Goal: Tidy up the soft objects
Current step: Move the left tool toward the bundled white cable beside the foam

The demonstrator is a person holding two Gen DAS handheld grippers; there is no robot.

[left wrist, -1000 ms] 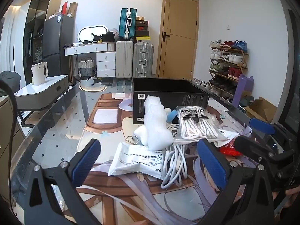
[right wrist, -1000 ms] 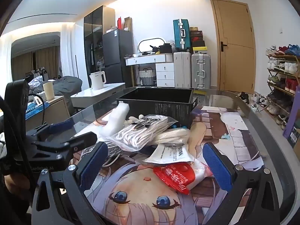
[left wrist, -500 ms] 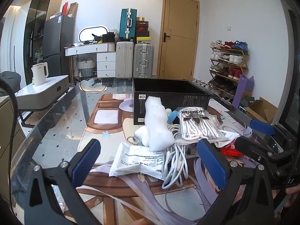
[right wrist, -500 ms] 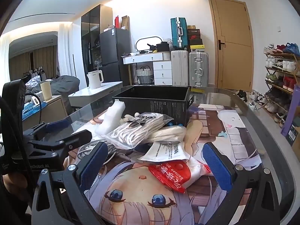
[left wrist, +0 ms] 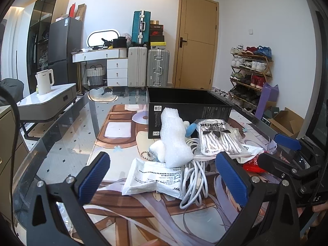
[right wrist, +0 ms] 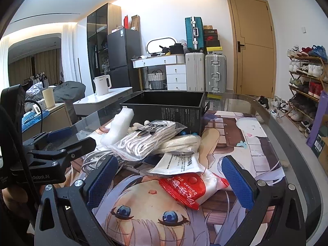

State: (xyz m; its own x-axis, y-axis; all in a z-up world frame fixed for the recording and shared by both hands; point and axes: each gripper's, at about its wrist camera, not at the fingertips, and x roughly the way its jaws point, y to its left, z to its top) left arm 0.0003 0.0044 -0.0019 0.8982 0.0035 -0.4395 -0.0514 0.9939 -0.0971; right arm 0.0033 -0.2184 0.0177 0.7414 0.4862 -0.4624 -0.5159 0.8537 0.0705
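Observation:
A pile of soft things lies on the glass table in front of an open black box (left wrist: 188, 107) (right wrist: 166, 107). It holds a white bubble-wrap roll (left wrist: 174, 141) (right wrist: 119, 127), a bagged white adidas rope (left wrist: 217, 139) (right wrist: 147, 141), a coiled white cable (left wrist: 194, 176) (right wrist: 92, 160), a flat white printed pouch (left wrist: 153, 178), another white pouch (right wrist: 178, 164) and a red balloon packet (right wrist: 190, 188). My left gripper (left wrist: 164, 182) is open, just before the flat pouch. My right gripper (right wrist: 170, 180) is open, its pads either side of the red packet.
A printed anime mat (right wrist: 143, 211) covers the table's middle. The table's curved glass edge (left wrist: 51, 131) runs left and right. A low white side table with a kettle (left wrist: 45, 82) stands at the left, a shoe rack (left wrist: 250, 73) at the right.
Both grippers have eased slightly toward the pile, which sits a little larger in view. Nothing was taken hold of or moved.

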